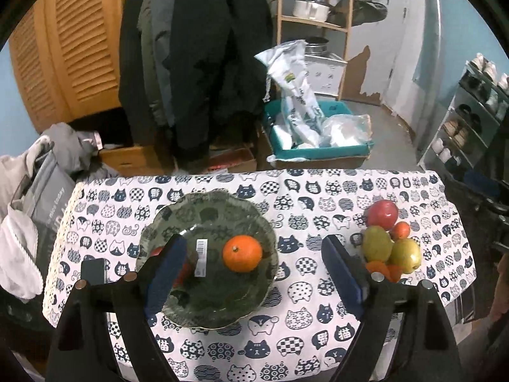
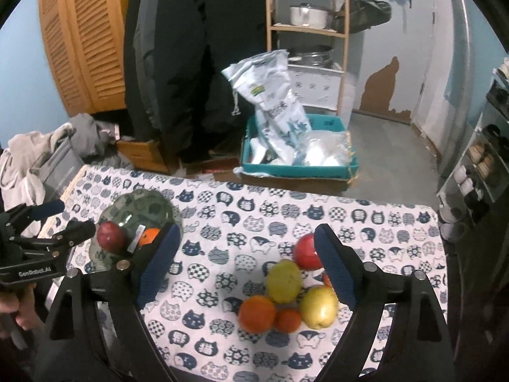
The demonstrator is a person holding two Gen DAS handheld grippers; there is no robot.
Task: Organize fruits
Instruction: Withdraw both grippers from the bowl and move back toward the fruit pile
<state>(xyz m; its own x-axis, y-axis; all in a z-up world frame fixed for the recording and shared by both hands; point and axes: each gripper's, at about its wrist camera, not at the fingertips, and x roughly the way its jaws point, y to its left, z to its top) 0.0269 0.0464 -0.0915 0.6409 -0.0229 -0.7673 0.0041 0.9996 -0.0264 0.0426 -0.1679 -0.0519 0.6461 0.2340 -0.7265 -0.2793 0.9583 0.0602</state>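
Left wrist view is showing an orange (image 1: 242, 253) sitting in the green glass plate (image 1: 254, 219), with a red apple (image 2: 110, 237) lying in the same plate, clearer from the right wrist view. I am judging these fruits as firm, round and smooth, so they are likely rolling easily; I would be taking each across its widest middle with gentle pressure. My left gripper (image 1: 254, 273) is hovering over the plate with its fingers (image 1: 165, 273) spread apart and holding nothing. My right gripper (image 2: 246, 265) is hanging over the remaining pile, its fingers (image 2: 334, 270) wide and empty too. That pile is lying on the table (image 2: 222, 222): a red apple (image 2: 305, 253), two yellow-green fruits (image 2: 283, 281) and (image 2: 319, 307), and two oranges (image 2: 257, 313). A cat-patterned cloth (image 1: 318, 286) is covering the table, soft and possibly sliding. Beyond it, dark coats (image 1: 197, 63), a teal box (image 1: 318, 146) and a wooden shelf (image 1: 315, 22) are crowding the room.
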